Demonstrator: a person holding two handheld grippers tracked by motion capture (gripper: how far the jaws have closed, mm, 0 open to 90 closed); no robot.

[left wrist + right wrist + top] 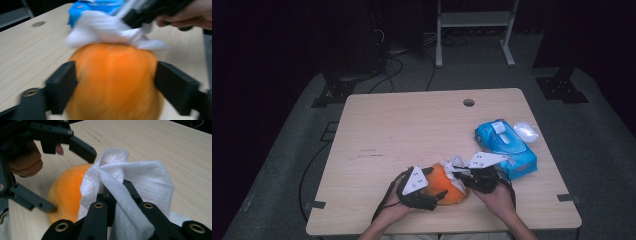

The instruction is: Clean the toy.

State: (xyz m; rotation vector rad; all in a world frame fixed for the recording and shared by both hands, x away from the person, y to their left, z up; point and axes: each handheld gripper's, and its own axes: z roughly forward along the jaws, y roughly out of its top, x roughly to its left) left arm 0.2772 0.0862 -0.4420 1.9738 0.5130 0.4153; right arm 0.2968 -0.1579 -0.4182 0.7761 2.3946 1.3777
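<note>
Right gripper view: right hand-held gripper (117, 192) clamps a white tissue (140, 180); left hand-held gripper (115, 82) straddles the orange ball (112, 82), wide.

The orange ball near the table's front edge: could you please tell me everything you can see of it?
The orange ball is round, smooth-looking and plain orange, its material unclear. It rests on the wooden table near the front edge. The left gripper has its black jaws on either side of it, wide apart. A white wipe, pinched in the shut right gripper, lies over its top. A blue wipes pack lies just behind.
</note>
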